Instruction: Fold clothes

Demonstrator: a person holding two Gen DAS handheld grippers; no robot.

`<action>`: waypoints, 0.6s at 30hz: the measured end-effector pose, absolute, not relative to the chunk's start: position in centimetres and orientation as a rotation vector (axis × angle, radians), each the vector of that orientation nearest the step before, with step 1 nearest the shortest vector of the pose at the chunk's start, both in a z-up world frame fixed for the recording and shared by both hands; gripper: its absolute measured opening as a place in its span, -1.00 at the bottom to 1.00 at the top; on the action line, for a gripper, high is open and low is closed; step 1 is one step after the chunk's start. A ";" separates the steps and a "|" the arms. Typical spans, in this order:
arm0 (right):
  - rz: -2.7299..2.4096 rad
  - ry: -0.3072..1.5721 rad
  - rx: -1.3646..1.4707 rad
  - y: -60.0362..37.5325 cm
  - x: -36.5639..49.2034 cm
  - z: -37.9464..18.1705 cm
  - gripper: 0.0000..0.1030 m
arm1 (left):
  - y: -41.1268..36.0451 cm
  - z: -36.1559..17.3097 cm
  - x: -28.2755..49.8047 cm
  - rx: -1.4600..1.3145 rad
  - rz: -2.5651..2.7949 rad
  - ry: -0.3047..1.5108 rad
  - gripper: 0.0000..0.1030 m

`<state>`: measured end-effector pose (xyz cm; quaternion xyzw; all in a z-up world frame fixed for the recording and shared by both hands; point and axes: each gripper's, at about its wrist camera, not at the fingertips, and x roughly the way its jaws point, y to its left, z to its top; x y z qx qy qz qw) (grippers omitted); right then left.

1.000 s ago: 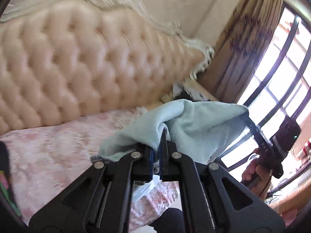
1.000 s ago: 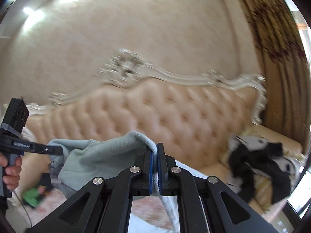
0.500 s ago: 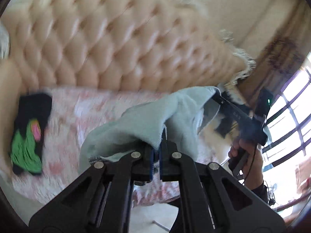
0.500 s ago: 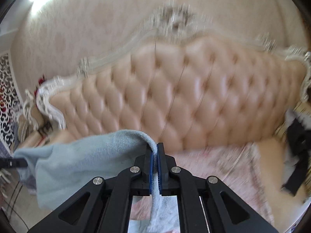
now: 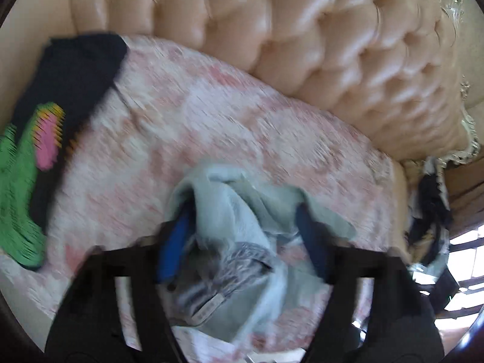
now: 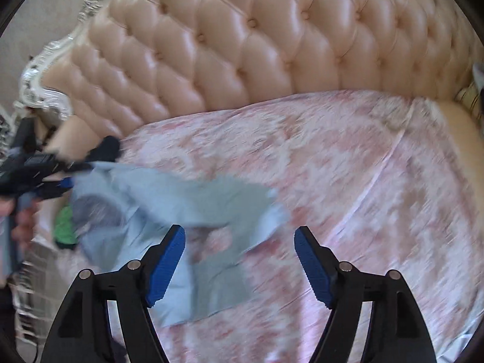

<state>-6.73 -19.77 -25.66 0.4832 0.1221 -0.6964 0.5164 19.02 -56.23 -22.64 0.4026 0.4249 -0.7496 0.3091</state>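
Both tongs, left (image 5: 245, 242) and right (image 6: 240, 260), spread wide, gripping nothing; pale blue garment (image 6: 181, 205) dropped bunched on pink floral bedspread (image 6: 348, 166), likely folding crooked unless flattened.

Glossy tufted leather headboard (image 6: 242, 45); soft matt cloth garment (image 6: 169, 199).

Counted on the one pink floral bedcover (image 6: 348, 163): one light blue garment (image 6: 181, 205), one black garment with green and pink print (image 5: 45, 115), one dark clothes pile (image 5: 429, 208), two grippers, left (image 5: 242, 239) and right (image 6: 240, 260), one tufted headboard (image 6: 257, 45)
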 end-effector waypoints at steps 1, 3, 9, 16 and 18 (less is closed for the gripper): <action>-1.645 0.269 1.153 -19.6 -5.6 -25.8 0.49 | -56.2 -22.4 19.6 1.064 -1.992 1.077 0.49; -1.605 0.214 1.153 -19.6 -3.5 -25.7 0.53 | -56.0 -21.9 20.9 1.069 -2.009 0.967 0.49; -1.552 0.179 1.150 -20.5 2.5 -27.1 0.54 | -46.9 -20.7 22.8 1.084 -2.259 0.044 0.50; -1.618 0.210 1.152 -19.3 5.2 -29.2 0.54 | -36.6 -26.7 20.2 1.130 -2.200 -0.850 0.48; -1.658 0.244 1.116 -17.8 5.2 -28.7 0.54 | -35.7 -29.1 19.4 1.104 -2.120 -1.050 0.30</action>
